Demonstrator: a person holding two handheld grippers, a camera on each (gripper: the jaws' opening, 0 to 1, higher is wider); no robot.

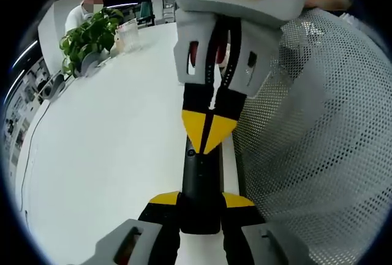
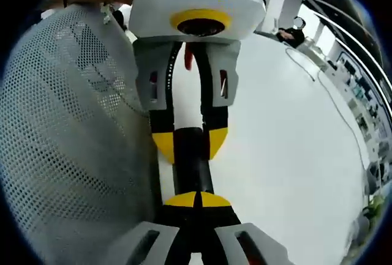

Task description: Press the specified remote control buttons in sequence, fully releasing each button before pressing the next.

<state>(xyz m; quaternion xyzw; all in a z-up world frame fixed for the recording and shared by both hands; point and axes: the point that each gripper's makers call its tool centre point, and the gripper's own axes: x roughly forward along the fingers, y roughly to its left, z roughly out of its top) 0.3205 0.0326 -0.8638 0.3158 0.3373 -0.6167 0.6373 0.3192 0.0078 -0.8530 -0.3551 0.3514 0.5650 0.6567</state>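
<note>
A long black remote control (image 1: 201,179) is clamped between the yellow tips of my left gripper (image 1: 201,201), which is shut on its near end. My right gripper (image 1: 207,133) comes in from above with its yellow tips closed together, their point resting on the remote's upper face by a small button. In the right gripper view, my right gripper (image 2: 197,199) has its shut tips on the remote (image 2: 193,167). There the left gripper (image 2: 190,142) holds the remote from the far side. The remote hangs over the edge of the white table (image 1: 110,142).
A grey mesh chair back (image 1: 318,124) stands close beside the grippers; it also shows as the mesh chair (image 2: 67,124). A potted plant (image 1: 89,35) and a clear container (image 1: 130,35) sit at the table's far end. A thin cable (image 2: 331,100) runs along the table (image 2: 288,136).
</note>
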